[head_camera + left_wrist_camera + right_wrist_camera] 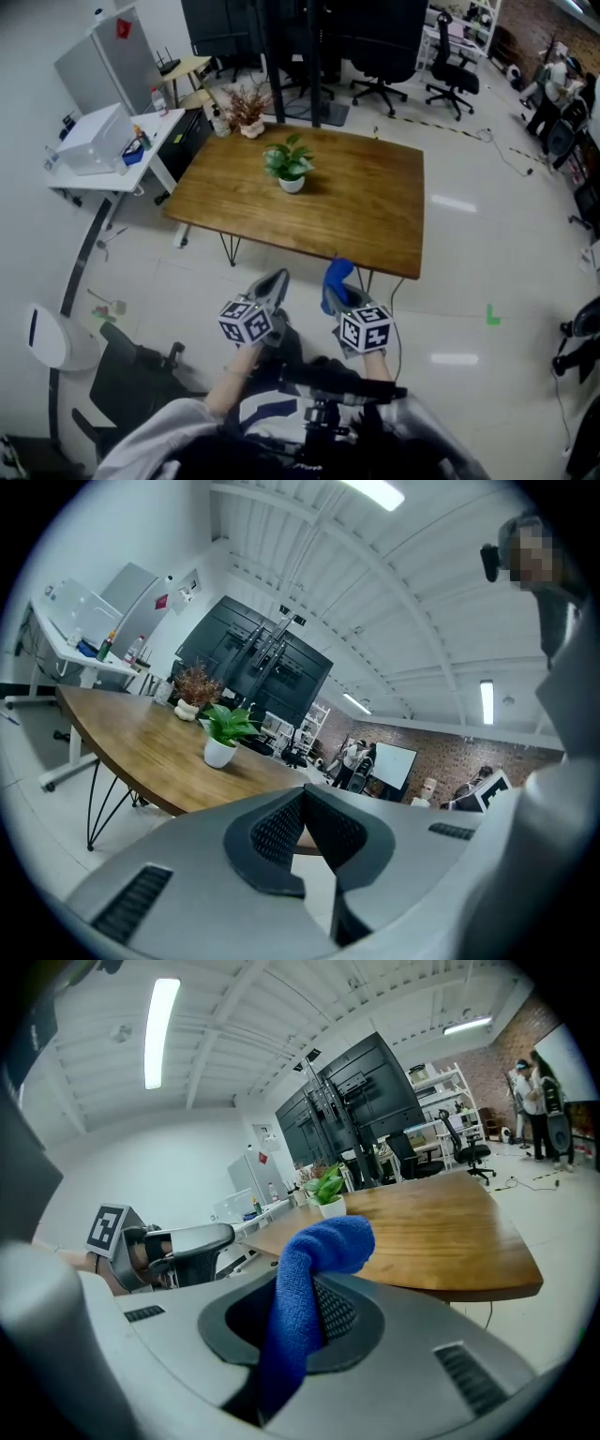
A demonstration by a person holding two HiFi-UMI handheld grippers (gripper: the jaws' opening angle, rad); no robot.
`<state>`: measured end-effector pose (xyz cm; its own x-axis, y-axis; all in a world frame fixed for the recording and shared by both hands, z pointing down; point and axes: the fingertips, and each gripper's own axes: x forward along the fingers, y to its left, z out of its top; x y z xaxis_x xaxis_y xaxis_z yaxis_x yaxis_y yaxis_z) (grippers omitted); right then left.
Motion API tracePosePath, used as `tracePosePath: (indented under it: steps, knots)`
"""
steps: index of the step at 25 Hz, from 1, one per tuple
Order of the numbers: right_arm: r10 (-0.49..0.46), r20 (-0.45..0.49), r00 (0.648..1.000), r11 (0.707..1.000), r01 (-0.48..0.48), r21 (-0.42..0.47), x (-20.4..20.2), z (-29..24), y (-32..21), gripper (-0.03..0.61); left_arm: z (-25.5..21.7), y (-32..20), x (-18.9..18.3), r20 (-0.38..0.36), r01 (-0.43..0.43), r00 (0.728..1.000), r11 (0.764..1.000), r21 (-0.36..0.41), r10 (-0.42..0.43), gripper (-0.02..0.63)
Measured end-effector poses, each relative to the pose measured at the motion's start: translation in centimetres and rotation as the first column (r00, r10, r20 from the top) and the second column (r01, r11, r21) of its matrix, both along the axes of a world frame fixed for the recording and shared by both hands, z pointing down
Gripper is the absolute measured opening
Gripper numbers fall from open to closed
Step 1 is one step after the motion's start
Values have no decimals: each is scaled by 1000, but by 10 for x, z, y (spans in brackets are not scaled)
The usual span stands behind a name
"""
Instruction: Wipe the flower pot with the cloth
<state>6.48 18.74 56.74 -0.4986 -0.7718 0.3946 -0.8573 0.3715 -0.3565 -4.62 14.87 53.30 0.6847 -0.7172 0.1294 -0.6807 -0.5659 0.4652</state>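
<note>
While right gripper (336,292) clamped the cloth (323,1246) and left gripper (274,284) sat closed, empty, reaching the far-off flower pot (292,185) looked next.

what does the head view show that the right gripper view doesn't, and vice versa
Only the head view: the person's sleeve, and the left gripper and right gripper side by side, short of the table. Only the right gripper view: the jaws shut on the blue cloth, seen close, plus the ceiling light. Both: the table, the flower pot standing on it, the cloth and the left gripper.
</note>
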Motion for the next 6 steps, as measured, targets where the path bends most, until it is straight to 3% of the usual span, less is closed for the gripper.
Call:
tracePosePath:
  steps: [6]
  knots:
    - [15, 20, 1000, 999, -15, 28, 21, -8, 6, 57, -1, 11, 13, 23, 1, 1000, 1000, -5, -1, 8]
